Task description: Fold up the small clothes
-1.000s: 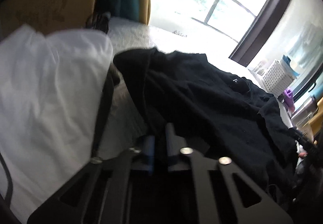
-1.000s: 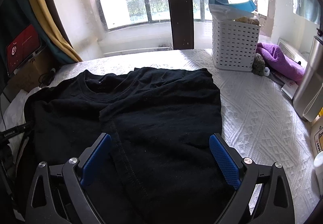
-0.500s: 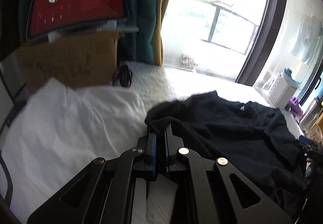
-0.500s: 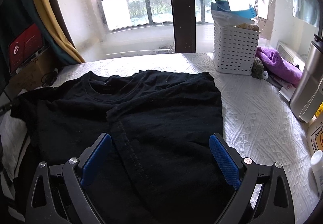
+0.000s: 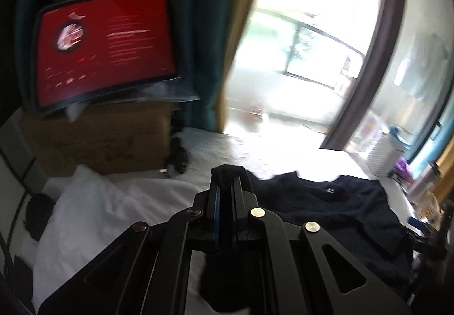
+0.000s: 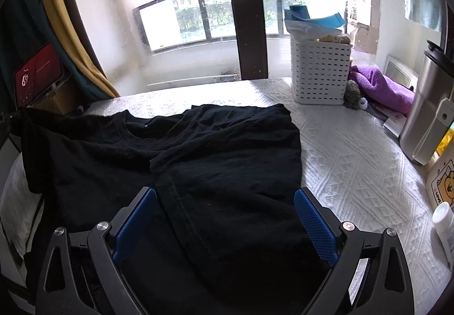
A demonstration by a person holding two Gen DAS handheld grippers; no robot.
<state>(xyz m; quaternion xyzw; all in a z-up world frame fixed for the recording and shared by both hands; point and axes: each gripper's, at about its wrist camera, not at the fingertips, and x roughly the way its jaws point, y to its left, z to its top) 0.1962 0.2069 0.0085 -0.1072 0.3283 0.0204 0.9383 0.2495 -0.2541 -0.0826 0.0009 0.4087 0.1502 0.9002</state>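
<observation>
A black T-shirt (image 6: 198,156) lies spread on the white textured cover (image 6: 354,161), its right side folded over the middle. My left gripper (image 5: 225,187) is shut on the shirt's left edge (image 5: 227,173) and holds it lifted above the surface; that raised edge hangs at the far left of the right wrist view (image 6: 31,150). The rest of the shirt (image 5: 334,210) trails off to the right. My right gripper (image 6: 225,201) is open and empty, its blue pads (image 6: 312,218) apart over the shirt's near part.
A white folded garment (image 5: 99,218) lies to the left. A cardboard box (image 5: 99,139) with a red-screen tablet (image 5: 102,50) stands behind it. A white basket (image 6: 320,70), purple cloth (image 6: 380,87), steel tumbler (image 6: 425,104) and small bottle (image 6: 445,224) line the right side.
My left gripper has risen with the shirt's edge pinched in it, lifting the left side off the surface. The right gripper has stayed open and nearly still.
</observation>
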